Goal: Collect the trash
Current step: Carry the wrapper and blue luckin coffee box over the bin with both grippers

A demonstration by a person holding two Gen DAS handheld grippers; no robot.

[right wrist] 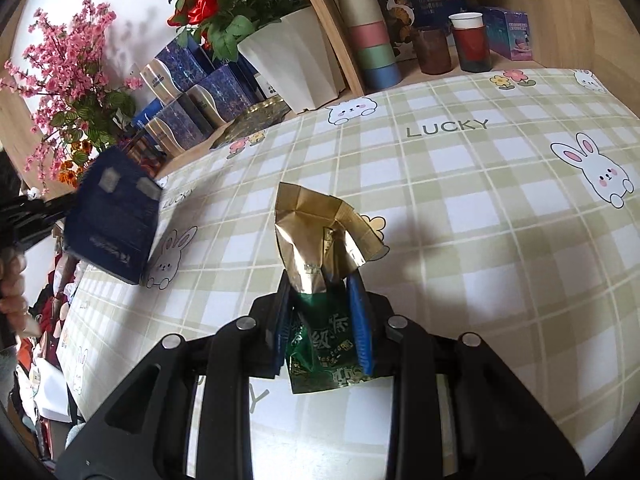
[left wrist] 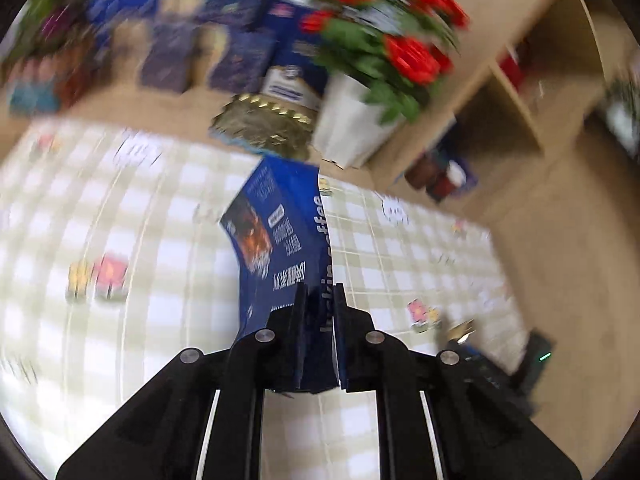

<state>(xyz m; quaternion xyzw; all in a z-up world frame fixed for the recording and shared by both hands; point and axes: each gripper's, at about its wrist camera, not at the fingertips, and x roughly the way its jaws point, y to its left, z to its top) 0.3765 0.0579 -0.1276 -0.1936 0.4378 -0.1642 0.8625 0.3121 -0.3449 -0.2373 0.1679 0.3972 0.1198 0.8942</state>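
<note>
In the blurred left wrist view my left gripper [left wrist: 320,292] is shut on a flattened dark blue coffee box [left wrist: 280,240], which sticks out ahead of the fingers above the checked tablecloth [left wrist: 140,220]. The right wrist view shows the same blue box [right wrist: 114,220] at the far left, lifted off the cloth and carried by the dark left gripper there. My right gripper [right wrist: 318,280] is shut on a green and gold tea packet [right wrist: 316,240]; its torn gold end stands up above the fingertips, and its green end hangs back between the fingers.
A crumpled gold wrapper [right wrist: 252,120] lies at the cloth's far edge by a white pot of red roses [right wrist: 288,56]. Blue boxes [right wrist: 192,92] and pink blossoms [right wrist: 68,64] line the back. Shelves hold stacked cups [right wrist: 368,28] and jars [right wrist: 472,48]. A person's hand [right wrist: 12,288] shows at the left edge.
</note>
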